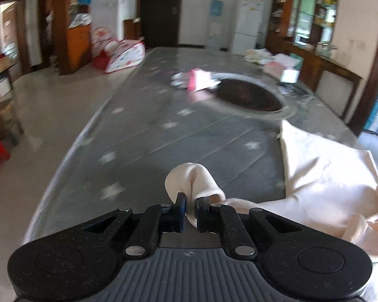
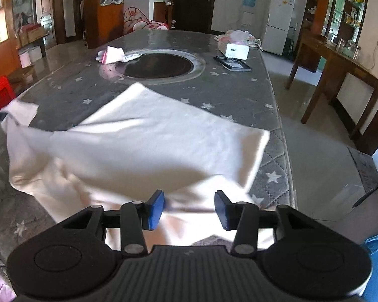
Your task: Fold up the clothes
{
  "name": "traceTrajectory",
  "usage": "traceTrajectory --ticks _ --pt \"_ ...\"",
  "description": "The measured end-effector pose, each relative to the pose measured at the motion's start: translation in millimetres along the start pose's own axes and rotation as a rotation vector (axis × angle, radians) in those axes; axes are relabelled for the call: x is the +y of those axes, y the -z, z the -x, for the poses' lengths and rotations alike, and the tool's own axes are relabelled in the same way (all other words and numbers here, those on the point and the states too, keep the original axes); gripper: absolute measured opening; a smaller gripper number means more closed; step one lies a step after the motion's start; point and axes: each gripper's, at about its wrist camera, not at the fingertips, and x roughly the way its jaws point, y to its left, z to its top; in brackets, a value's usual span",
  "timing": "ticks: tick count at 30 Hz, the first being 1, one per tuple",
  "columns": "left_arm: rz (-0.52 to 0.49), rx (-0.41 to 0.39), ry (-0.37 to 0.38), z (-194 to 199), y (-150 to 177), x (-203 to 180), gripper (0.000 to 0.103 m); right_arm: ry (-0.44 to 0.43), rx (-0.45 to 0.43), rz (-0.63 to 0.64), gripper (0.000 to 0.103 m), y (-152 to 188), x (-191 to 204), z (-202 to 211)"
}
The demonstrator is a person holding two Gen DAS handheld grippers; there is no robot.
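Note:
A cream garment (image 2: 143, 136) lies spread on the grey star-patterned table (image 2: 234, 93), its near part rumpled. My left gripper (image 1: 191, 210) is shut on a bunched end of the cream garment (image 1: 322, 176), which pokes up between the blue pads and trails off to the right. That pinched end shows at the far left of the right wrist view, lifted off the table. My right gripper (image 2: 189, 209) hangs open just above the garment's near edge, with cloth below the gap and nothing between the fingers.
A dark round inset (image 2: 158, 66) sits mid-table with a pink-and-white folded item (image 2: 112, 54) at its left rim. A white box (image 2: 237, 51), a flat black device (image 2: 233, 64) and a bag of cloth (image 2: 237, 36) lie far right. A wooden side table (image 2: 340, 63) stands right.

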Motion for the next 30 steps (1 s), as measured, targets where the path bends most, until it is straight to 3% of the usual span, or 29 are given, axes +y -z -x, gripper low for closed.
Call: traceTrajectory --ticks 3,7,10,13,23,30 --pt "-0.034 0.049 -0.028 5.1 10.7 16.6 0.015 -0.004 -0.008 -0.014 0.045 -7.1 -3.4 -1.2" --pt "-0.046 0.089 -0.044 13.9 14.3 31.9 0.048 0.011 -0.004 -0.034 0.045 -18.8 -12.1 -13.8" --pt "-0.054 0.078 -0.038 19.1 8.2 35.5 0.048 0.025 0.003 -0.069 0.044 -29.2 -23.2 -29.8" --pt "-0.058 0.059 0.049 20.0 -4.7 30.1 0.051 0.021 0.016 -0.117 0.044 -38.9 -35.1 -46.9" --pt "-0.147 0.101 0.252 -43.0 -64.7 -46.8 0.057 0.013 0.063 -0.162 0.043 -60.7 -51.3 -99.8" --pt "-0.155 0.155 0.283 -102.6 -91.1 -86.9 0.057 -0.005 0.086 -0.15 0.041 -70.6 -52.6 -125.7"
